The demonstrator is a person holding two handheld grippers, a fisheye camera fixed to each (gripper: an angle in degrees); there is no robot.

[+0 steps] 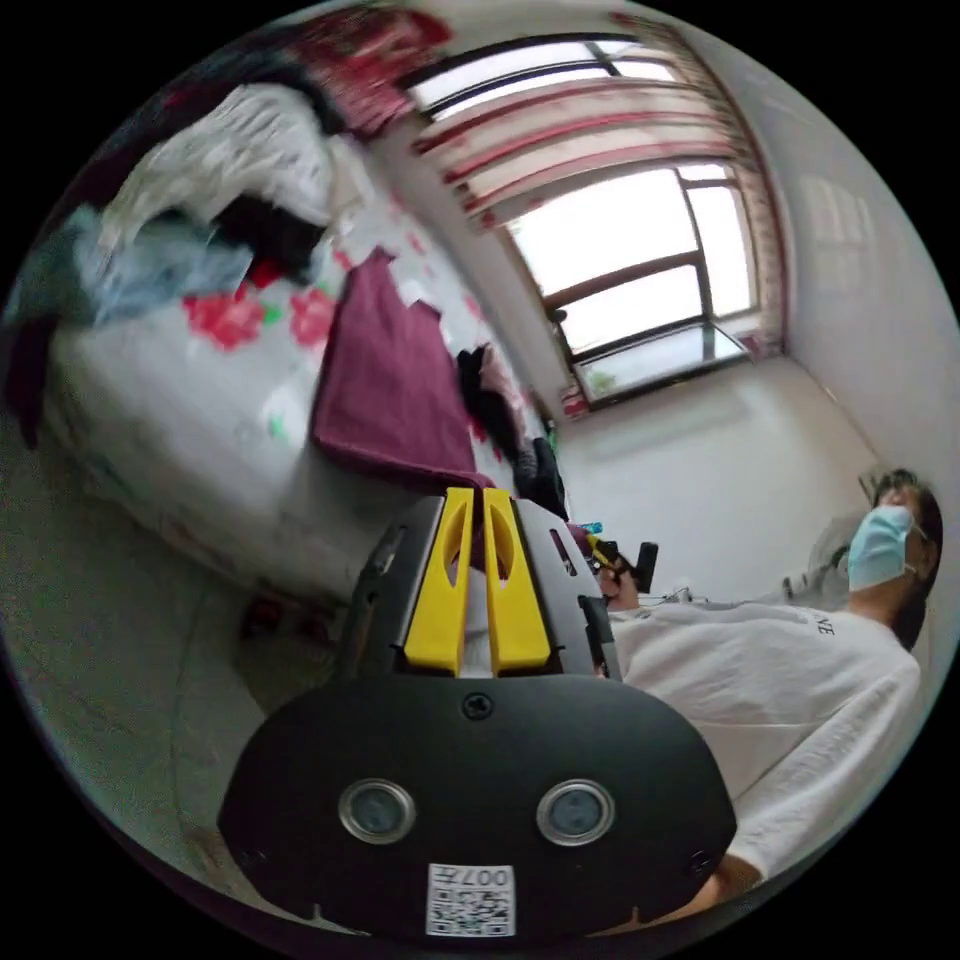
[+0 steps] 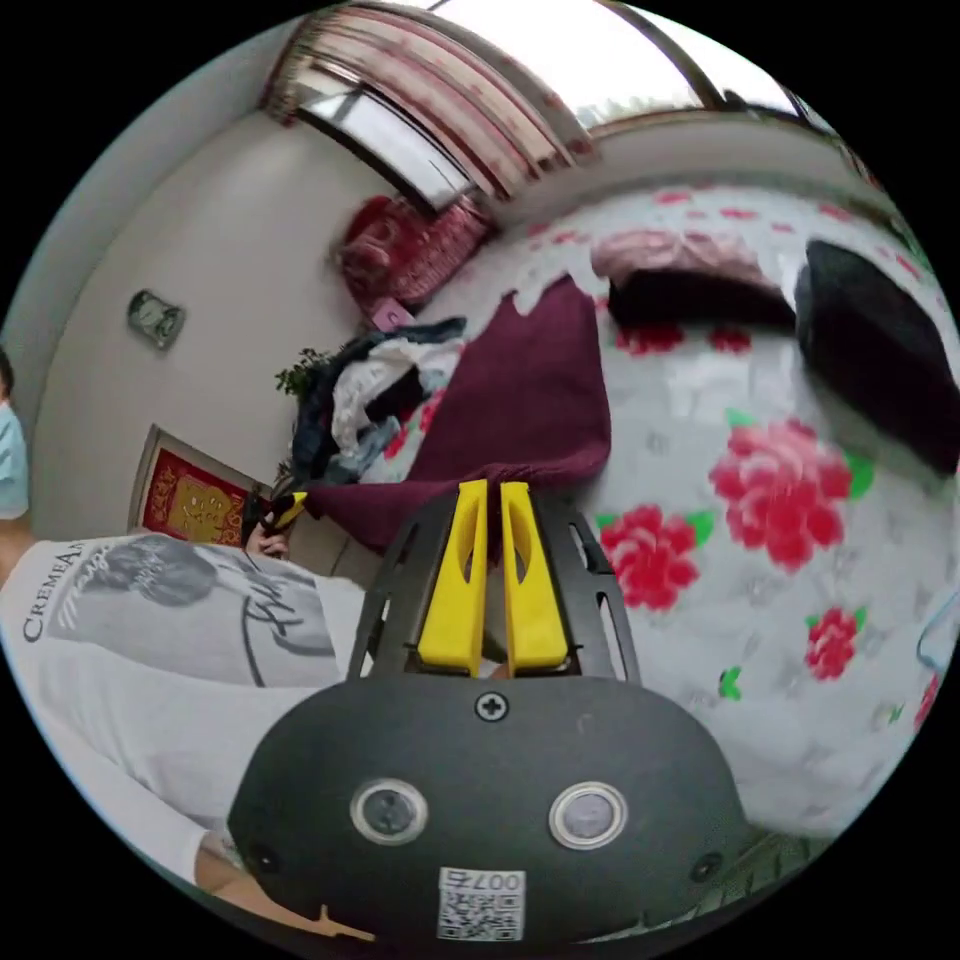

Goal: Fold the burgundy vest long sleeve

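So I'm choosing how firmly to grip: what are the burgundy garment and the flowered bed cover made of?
Burgundy garment: looks like soft matte knit, with a thick rolled edge and limp drape; the fibre can't be told. Flowered bed cover: seems thin, smooth printed woven cloth with a faint sheen.

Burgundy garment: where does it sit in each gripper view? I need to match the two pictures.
Left gripper view: the burgundy garment lies left of centre on the floral bedsheet, reaching down to the left gripper.
Right gripper view: it lies centre, just above the right gripper, on the sheet's left part.
Shared landmark: the pile of clothes beyond the garment.
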